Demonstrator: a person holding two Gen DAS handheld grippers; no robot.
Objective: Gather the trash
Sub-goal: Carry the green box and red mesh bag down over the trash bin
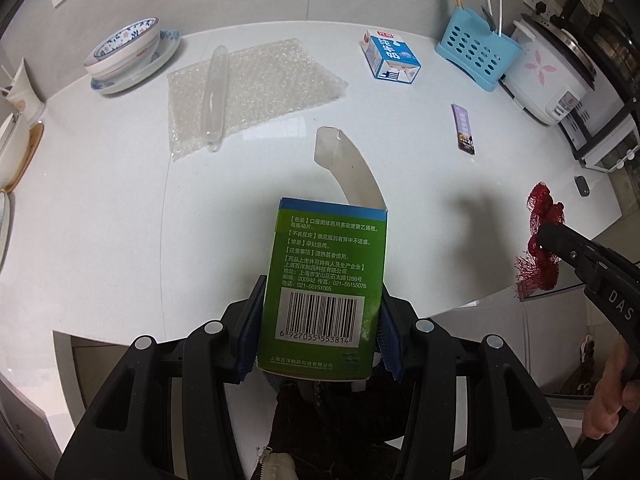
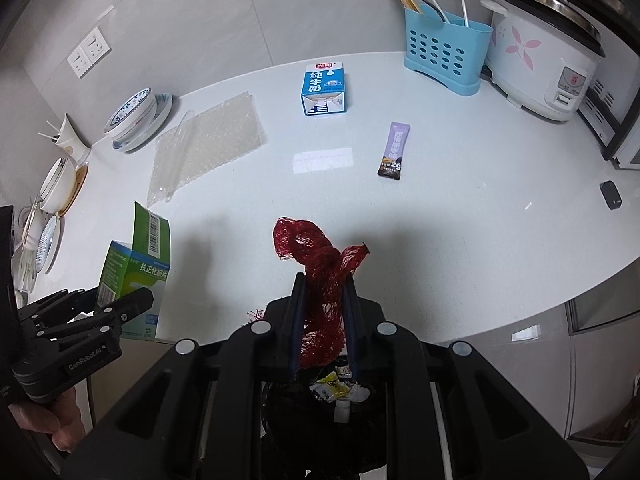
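Left wrist view: left gripper [image 1: 320, 316] clamps a green medicine box [image 1: 326, 276] above the white counter [image 1: 100, 220] edge; barcode face up, blue band, top flap open.
Right wrist view: right gripper [image 2: 323, 320] pinches a crumpled red mesh net [image 2: 320, 276], held over the counter's near edge.
Counter trash: milk carton [image 2: 323, 89], purple sachet [image 2: 395, 151], bubble wrap [image 2: 206, 146].

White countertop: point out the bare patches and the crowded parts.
White countertop is bare between the clear bubble wrap sheet and the purple snack sachet, also in front of that sachet toward the small black device. Crowded: stacked blue-patterned bowls at left, blue utensil caddy and white rice cooker behind.
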